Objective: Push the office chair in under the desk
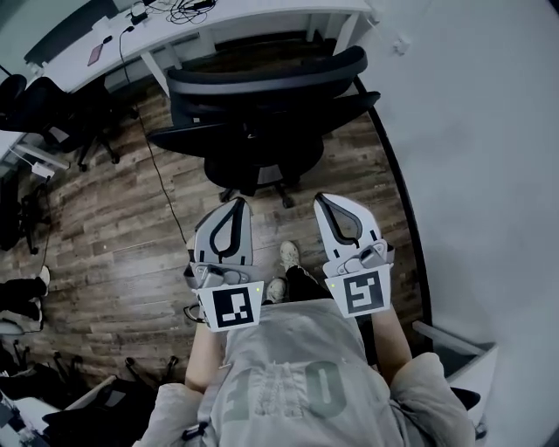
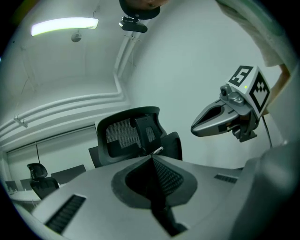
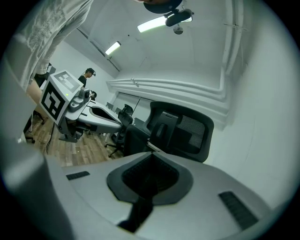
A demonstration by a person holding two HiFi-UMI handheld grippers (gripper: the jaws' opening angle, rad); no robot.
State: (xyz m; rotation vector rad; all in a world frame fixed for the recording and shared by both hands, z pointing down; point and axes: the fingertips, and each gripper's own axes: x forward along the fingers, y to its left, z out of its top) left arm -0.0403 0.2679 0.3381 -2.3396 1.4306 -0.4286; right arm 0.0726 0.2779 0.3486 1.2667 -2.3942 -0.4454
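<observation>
A black office chair (image 1: 262, 113) stands on the wood floor with its mesh back (image 2: 125, 135) toward me, in front of the white desk (image 1: 201, 26). Its seat sits partly below the desk's front edge. My left gripper (image 1: 234, 202) and right gripper (image 1: 321, 199) are side by side, both shut and empty, a short way behind the chair's base and apart from it. In the left gripper view the chair back rises just past the shut jaws, and the right gripper (image 2: 193, 130) hangs to the right. The right gripper view shows the chair back (image 3: 187, 131) ahead, with the left gripper (image 3: 123, 125) to the left.
A white wall (image 1: 489, 131) runs along the right with a dark floor strip (image 1: 403, 209) at its foot. More black chairs (image 1: 44, 113) and a desk stand at the left. A black cable (image 1: 157, 170) trails across the floor. My feet (image 1: 288, 257) are between the grippers.
</observation>
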